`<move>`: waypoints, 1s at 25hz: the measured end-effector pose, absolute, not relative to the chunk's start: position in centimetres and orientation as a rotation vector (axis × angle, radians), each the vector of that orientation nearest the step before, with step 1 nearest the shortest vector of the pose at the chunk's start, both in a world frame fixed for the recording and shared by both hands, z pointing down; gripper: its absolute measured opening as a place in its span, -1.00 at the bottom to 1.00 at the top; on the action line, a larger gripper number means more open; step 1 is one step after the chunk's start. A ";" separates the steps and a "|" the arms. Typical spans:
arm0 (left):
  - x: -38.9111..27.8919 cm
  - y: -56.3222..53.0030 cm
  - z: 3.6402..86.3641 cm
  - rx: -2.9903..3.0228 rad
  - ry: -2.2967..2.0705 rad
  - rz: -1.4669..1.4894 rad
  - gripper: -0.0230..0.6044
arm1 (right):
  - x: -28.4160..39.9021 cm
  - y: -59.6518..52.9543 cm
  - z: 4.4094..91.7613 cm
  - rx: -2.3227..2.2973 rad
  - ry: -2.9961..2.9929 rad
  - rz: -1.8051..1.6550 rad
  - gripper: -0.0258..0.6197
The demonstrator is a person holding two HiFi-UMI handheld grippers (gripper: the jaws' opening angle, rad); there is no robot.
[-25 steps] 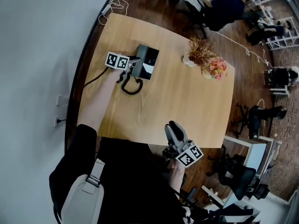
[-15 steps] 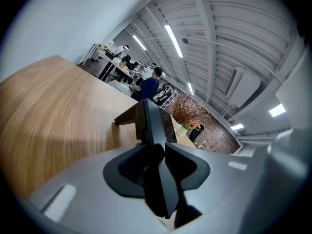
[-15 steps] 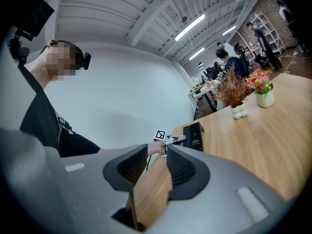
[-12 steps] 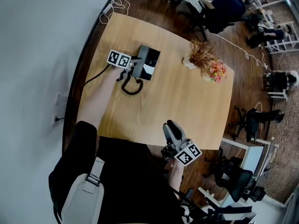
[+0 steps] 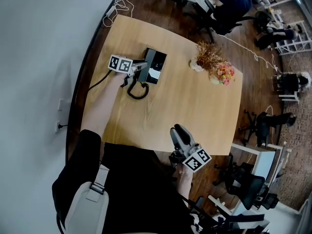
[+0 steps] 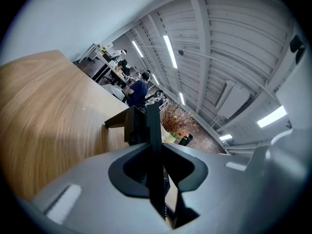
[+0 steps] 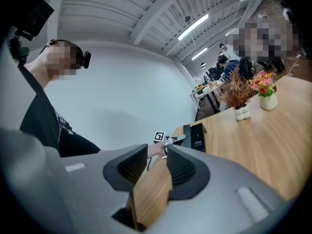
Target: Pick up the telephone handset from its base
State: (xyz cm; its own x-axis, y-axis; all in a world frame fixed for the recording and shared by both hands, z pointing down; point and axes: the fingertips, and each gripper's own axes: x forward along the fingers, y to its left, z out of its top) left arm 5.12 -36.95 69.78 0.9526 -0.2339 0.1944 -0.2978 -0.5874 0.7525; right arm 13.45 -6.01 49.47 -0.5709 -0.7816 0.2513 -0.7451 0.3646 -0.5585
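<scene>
The telephone handset [image 6: 154,118] is pinched between the left gripper's [image 6: 155,149] jaws, which have just been closing, at its base [image 5: 157,65] near the table's [image 5: 195,111] far left edge. The right gripper [image 7: 157,156] is held spread and empty over the near edge.

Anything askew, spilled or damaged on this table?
Nothing stands out. The telephone sits flat on the table, its coiled cord looped beside it; the dried-grass vase and the flower vase stand upright, nothing spilled.
</scene>
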 end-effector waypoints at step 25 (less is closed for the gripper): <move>-5.0 -23.7 52.3 2.045 -0.150 -0.749 -0.69 | 9.3 -8.3 48.9 -1.333 2.557 -0.975 -0.56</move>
State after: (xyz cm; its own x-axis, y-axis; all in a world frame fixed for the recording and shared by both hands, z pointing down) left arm -5.01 -23.71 52.25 0.8074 -0.3818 -0.4499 0.1796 -0.5673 0.8037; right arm 9.28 -8.30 48.94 -0.6128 -0.7650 0.1982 -0.7026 0.4126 -0.5797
